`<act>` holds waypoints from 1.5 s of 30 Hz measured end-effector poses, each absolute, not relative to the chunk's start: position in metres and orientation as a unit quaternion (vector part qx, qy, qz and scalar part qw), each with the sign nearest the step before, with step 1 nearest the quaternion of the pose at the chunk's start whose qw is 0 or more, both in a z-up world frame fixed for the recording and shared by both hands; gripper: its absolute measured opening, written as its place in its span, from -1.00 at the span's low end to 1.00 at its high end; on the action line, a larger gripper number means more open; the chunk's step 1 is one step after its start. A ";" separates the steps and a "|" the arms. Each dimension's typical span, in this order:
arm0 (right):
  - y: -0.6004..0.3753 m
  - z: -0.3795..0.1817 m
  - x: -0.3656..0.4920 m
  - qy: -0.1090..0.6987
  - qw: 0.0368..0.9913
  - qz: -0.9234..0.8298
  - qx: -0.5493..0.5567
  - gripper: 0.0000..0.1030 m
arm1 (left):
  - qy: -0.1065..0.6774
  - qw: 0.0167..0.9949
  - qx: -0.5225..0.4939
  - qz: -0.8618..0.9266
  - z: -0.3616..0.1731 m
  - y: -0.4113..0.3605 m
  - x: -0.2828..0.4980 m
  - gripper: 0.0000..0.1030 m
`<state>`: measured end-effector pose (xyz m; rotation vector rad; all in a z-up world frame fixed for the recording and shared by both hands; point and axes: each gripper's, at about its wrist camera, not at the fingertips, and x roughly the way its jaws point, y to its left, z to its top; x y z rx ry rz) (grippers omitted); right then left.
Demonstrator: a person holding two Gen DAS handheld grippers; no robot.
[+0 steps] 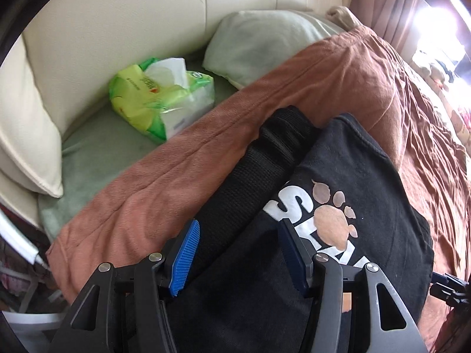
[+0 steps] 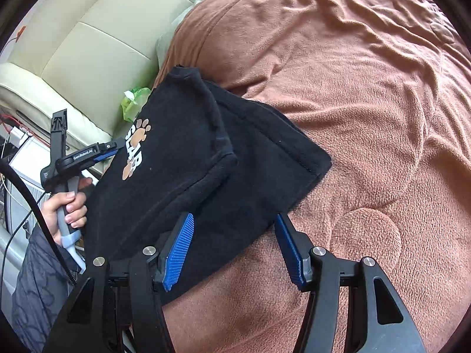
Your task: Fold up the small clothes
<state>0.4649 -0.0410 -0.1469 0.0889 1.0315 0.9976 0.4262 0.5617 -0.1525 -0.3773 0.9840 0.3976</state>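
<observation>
Black cotton, a small T-shirt (image 2: pixel 188 176) with white letters and tan paw prints, lies partly folded on a rust-brown fleece blanket (image 2: pixel 368 117) spread over a bed, close to the blanket's edge beside a cream padded headboard (image 1: pixel 117 14). From the left wrist view the left gripper (image 1: pixel 238 253) hangs over the shirt with its blue-padded jaws about half apart; the pads touch nothing, the printed chest lies beyond them and a ribbed black band (image 1: pixel 265 161) of cloth runs up between them. The right gripper (image 2: pixel 232 250) is likewise about half open above the shirt's near corner, gripping nothing. In that view a hand (image 2: pixel 64 209) holds the left gripper's handle at the shirt's far side. A green pack of wipes (image 1: pixel 159 100) and a pale pillow (image 1: pixel 259 47) sit by the headboard
</observation>
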 end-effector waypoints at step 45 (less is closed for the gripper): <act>-0.009 -0.120 0.432 0.441 0.758 0.480 -0.016 0.08 | 0.438 0.836 -0.188 0.273 -0.128 0.560 0.406 0.05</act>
